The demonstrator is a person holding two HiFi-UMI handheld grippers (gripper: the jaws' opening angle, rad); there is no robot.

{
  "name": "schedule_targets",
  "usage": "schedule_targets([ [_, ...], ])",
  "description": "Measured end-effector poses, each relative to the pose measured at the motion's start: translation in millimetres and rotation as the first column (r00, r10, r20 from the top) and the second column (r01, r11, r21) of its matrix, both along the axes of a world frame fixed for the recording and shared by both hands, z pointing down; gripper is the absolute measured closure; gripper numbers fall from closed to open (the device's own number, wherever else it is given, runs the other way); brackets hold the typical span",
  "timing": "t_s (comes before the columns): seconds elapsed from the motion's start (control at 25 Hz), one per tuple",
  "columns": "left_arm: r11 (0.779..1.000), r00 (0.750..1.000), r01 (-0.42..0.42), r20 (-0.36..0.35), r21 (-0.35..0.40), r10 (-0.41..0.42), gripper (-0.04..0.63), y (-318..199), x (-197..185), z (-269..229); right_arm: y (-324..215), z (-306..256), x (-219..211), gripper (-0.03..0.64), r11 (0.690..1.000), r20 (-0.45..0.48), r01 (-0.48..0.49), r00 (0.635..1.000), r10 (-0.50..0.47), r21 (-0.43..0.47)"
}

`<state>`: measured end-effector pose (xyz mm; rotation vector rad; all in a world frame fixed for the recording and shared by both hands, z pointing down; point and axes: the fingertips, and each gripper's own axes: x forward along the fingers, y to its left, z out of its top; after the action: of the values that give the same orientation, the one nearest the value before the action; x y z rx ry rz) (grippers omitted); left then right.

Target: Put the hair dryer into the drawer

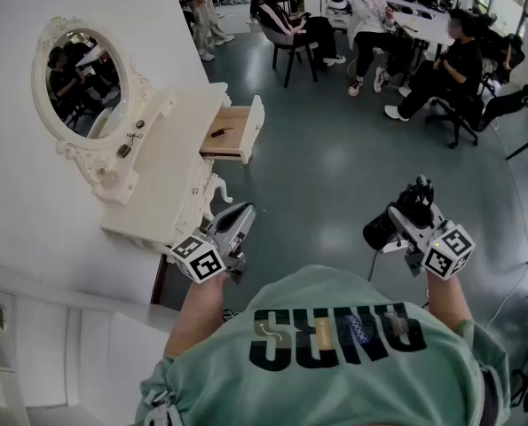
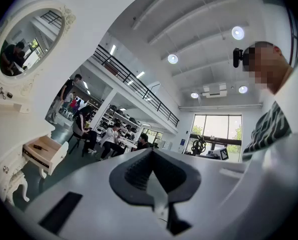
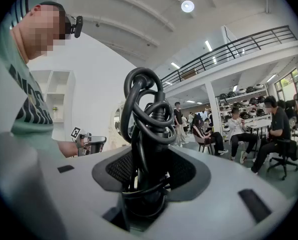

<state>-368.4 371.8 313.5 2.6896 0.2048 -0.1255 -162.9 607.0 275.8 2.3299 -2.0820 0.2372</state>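
Note:
The black hair dryer (image 1: 386,226) is clamped by its handle in my right gripper (image 1: 412,204), held in the air over the grey floor at the right. In the right gripper view, the handle with its cord coiled round it (image 3: 149,129) stands upright between the jaws of the right gripper (image 3: 147,171). The white dressing table's (image 1: 170,149) drawer (image 1: 232,131) is pulled open at the upper left, with a small dark item inside. It also shows far left in the left gripper view (image 2: 41,151). My left gripper (image 1: 241,216) hangs near the table's front edge, jaws together (image 2: 152,156), holding nothing.
An oval mirror (image 1: 77,82) stands on the dressing table against the white wall. Several people sit on chairs (image 1: 290,25) and at tables (image 1: 423,25) across the grey floor. A white shelf unit (image 1: 33,344) is at the lower left.

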Motion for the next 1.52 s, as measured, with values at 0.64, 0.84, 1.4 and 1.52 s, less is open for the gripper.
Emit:
schedule_targets([
  [0.64,1.000,1.000,-0.007,-0.003,-0.019,0.007,0.586,18,27,-4,15,-1,20,0.433,1.000,-0.015,0.010,1.000,-0.009,0.002],
  [0.84,1.000,1.000,-0.014,-0.006,-0.017,0.014,0.586,32,47,-10,31,-5,35,0.433,1.000,-0.016,0.011,1.000,-0.011,0.006],
  [1.4,0.997,0.998,-0.070,0.006,-0.011,0.070,0.586,106,125,-9,106,-5,92,0.433,1.000,-0.017,0.001,1.000,-0.001,0.024],
  [1.52,0.996,0.996,-0.086,0.022,-0.009,0.086,0.586,115,138,-6,114,1,104,0.433,1.000,-0.003,-0.005,1.000,0.005,0.021],
])
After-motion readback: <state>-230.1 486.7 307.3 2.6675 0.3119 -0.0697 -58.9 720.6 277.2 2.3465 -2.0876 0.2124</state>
